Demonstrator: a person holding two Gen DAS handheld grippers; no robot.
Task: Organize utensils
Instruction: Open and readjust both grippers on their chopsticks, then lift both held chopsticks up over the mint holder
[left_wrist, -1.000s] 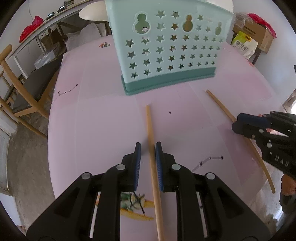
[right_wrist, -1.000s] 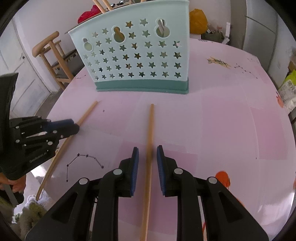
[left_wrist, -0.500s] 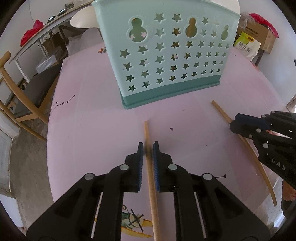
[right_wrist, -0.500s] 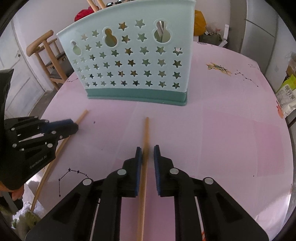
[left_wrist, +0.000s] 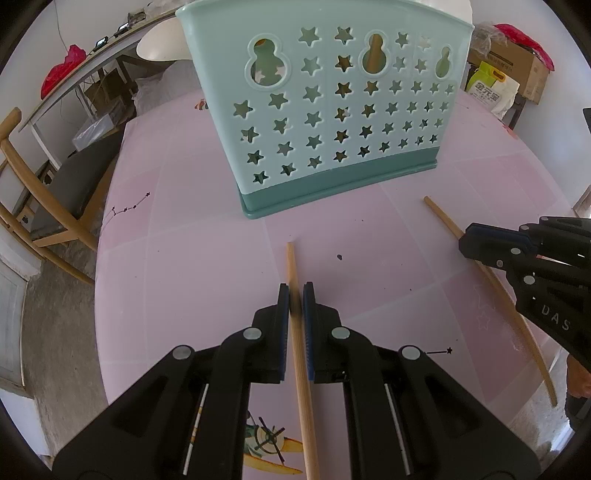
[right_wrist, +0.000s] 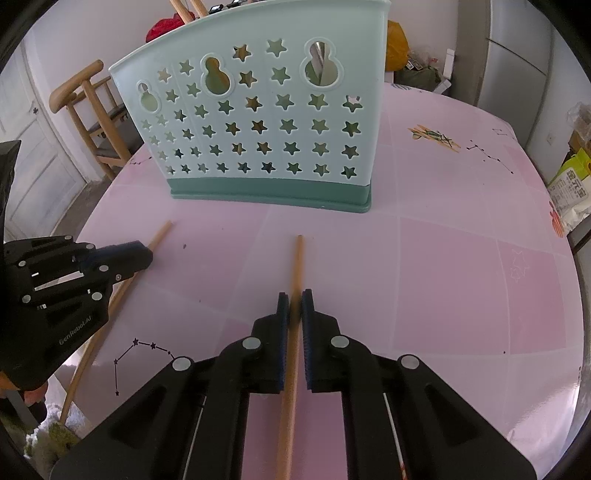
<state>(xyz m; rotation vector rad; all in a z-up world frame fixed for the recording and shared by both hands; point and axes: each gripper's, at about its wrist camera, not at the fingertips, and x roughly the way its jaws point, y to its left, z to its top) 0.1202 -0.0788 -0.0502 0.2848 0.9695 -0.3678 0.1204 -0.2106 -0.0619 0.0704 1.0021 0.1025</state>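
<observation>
A mint-green utensil caddy with star cut-outs stands upright on the pink table; it also shows in the right wrist view. My left gripper is shut on a wooden chopstick that points toward the caddy. My right gripper is shut on a second wooden chopstick, also pointing at the caddy. Each gripper shows in the other's view: the right gripper at the right edge, the left gripper at the left edge. Wooden utensil handles stick out of the caddy's top.
A wooden chair stands left of the table, another behind the caddy's left end. Bags and a cardboard box lie at the back right. The table edge curves close on both sides.
Both grippers have closed from a loose straddle to a grip on their chopsticks. Both have moved nearer the caddy, which looms larger in each view.
</observation>
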